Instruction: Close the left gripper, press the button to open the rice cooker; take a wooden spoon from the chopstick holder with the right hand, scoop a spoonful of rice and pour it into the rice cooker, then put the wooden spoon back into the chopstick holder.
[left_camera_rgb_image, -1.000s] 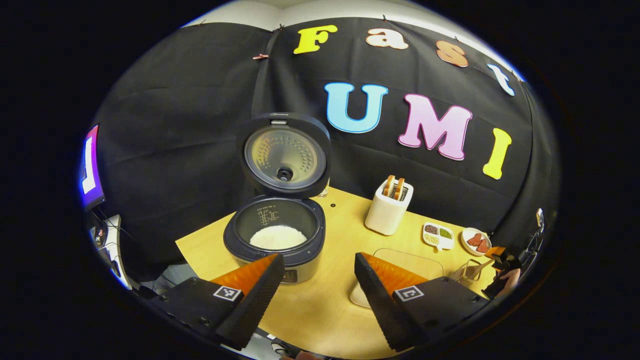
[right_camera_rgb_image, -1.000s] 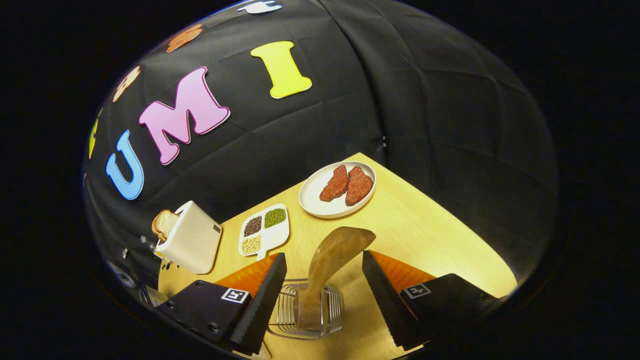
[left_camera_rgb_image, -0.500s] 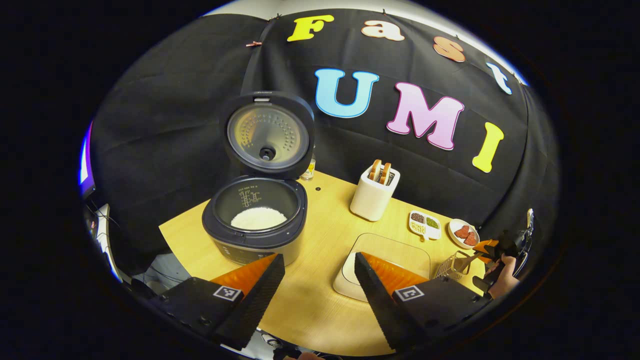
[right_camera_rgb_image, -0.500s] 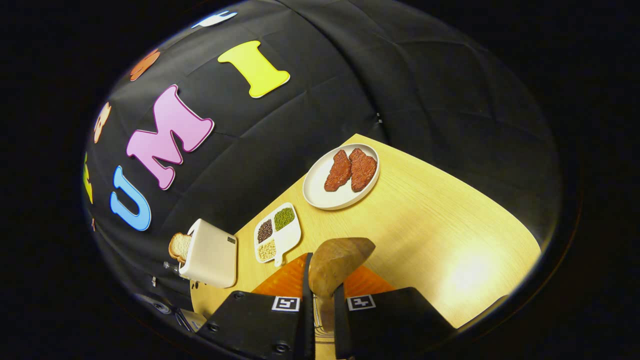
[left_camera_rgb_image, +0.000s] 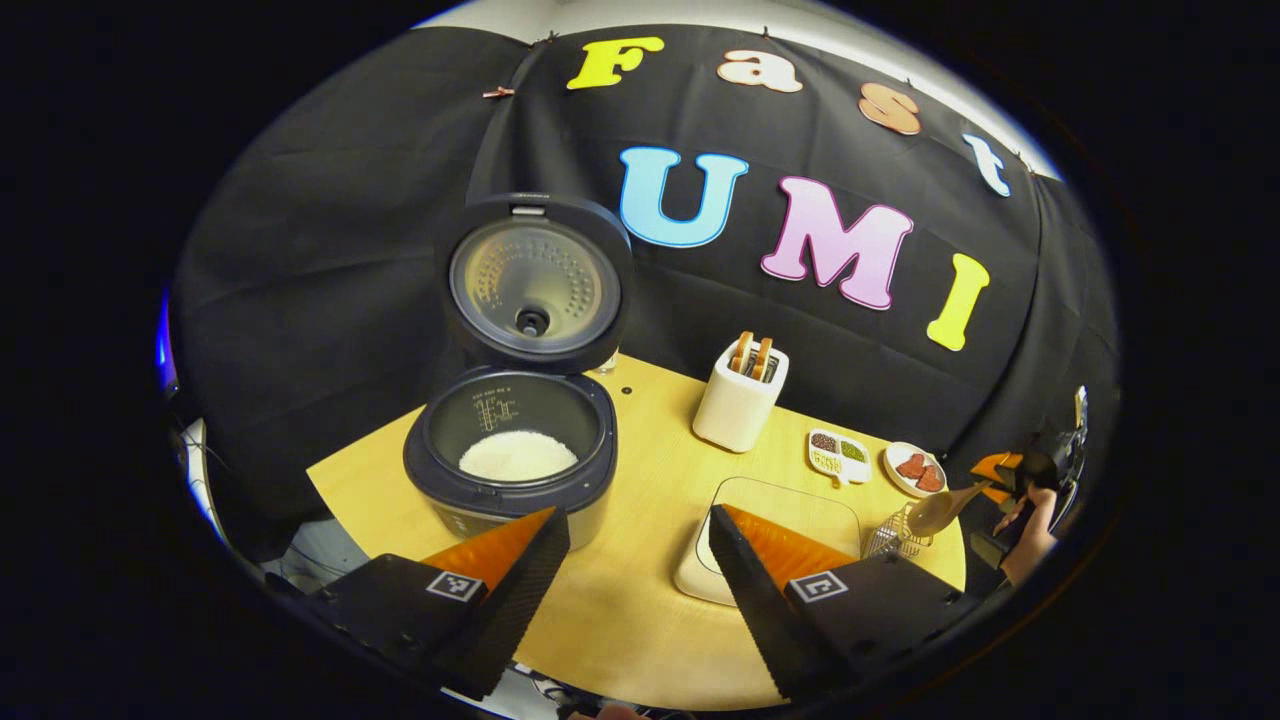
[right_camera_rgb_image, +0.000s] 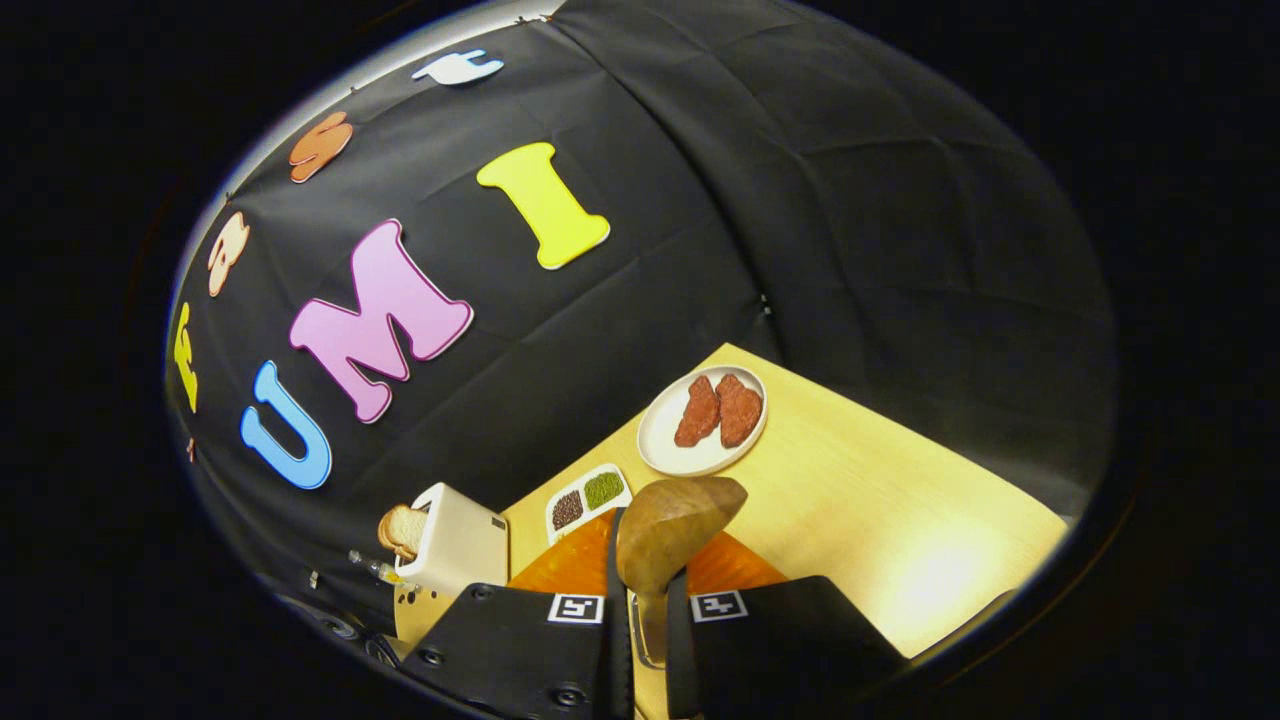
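The rice cooker (left_camera_rgb_image: 510, 470) stands open with its lid (left_camera_rgb_image: 535, 280) upright and white rice (left_camera_rgb_image: 517, 455) inside. My left gripper (left_camera_rgb_image: 630, 545) hovers open in front of it, nothing between its fingers. At the table's right end my right gripper (left_camera_rgb_image: 985, 485) holds the wooden spoon (left_camera_rgb_image: 935, 512) just above the wire chopstick holder (left_camera_rgb_image: 893, 540). In the right gripper view that gripper (right_camera_rgb_image: 640, 585) is shut on the spoon's neck, and the spoon's bowl (right_camera_rgb_image: 675, 520) sticks up past the fingertips. A bit of the holder's wire (right_camera_rgb_image: 645, 630) shows between the fingers. The spoon's lower end is hidden.
A white toaster (left_camera_rgb_image: 738, 400) with bread stands at the back. A compartment dish (left_camera_rgb_image: 838, 452) of beans and a plate (left_camera_rgb_image: 915, 468) with red meat lie to its right. A shallow white container (left_camera_rgb_image: 780, 505) sits mid-table, partly behind my left gripper's right finger.
My right gripper shut on the wooden spoon and has risen with it, away from the table. The left gripper drew back a little from the cooker and stayed open.
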